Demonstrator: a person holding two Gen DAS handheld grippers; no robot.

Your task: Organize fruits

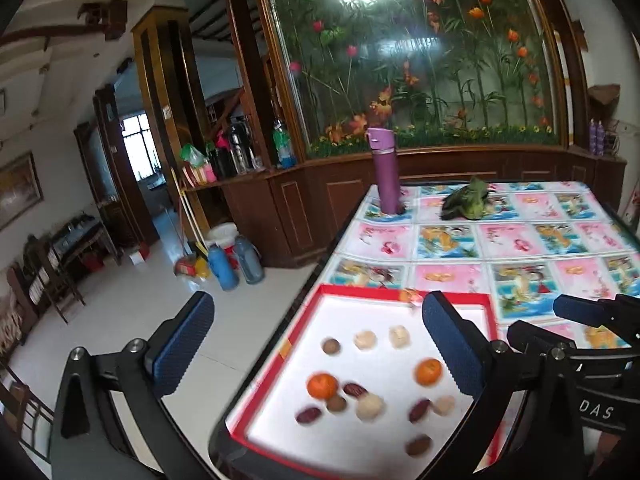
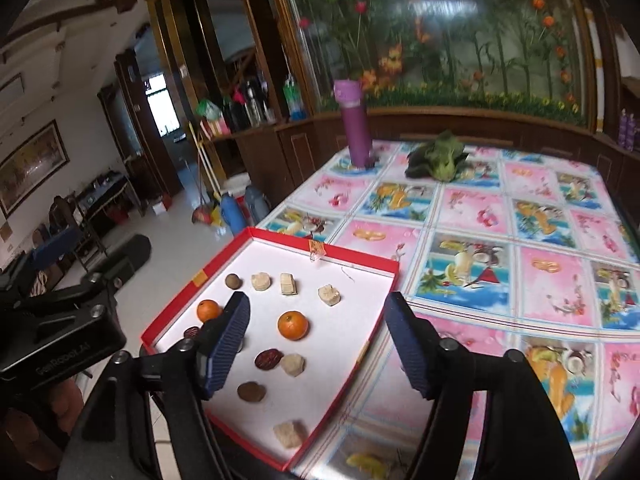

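A shallow white tray with a red rim (image 1: 360, 290) (image 2: 320, 249) lies at the near left corner of the table. In it are two oranges (image 1: 322, 386) (image 2: 293, 325), dark red dates (image 1: 355, 390) (image 2: 268, 359), brown round fruits (image 1: 331, 346) (image 2: 251, 391) and pale chunks (image 1: 365, 339) (image 2: 260, 281), all scattered. My left gripper (image 1: 318, 344) hovers above the tray's left side, jaws wide open and empty. My right gripper (image 2: 318, 344) hangs over the tray's right half, open too, holding nothing.
A purple bottle (image 1: 386, 172) (image 2: 356, 128) and a leafy green vegetable (image 1: 468, 200) (image 2: 438, 160) stand at the table's far end on the patterned cloth (image 2: 500, 240). Left of the table is tiled floor with blue flasks (image 1: 224, 268) near a wooden cabinet.
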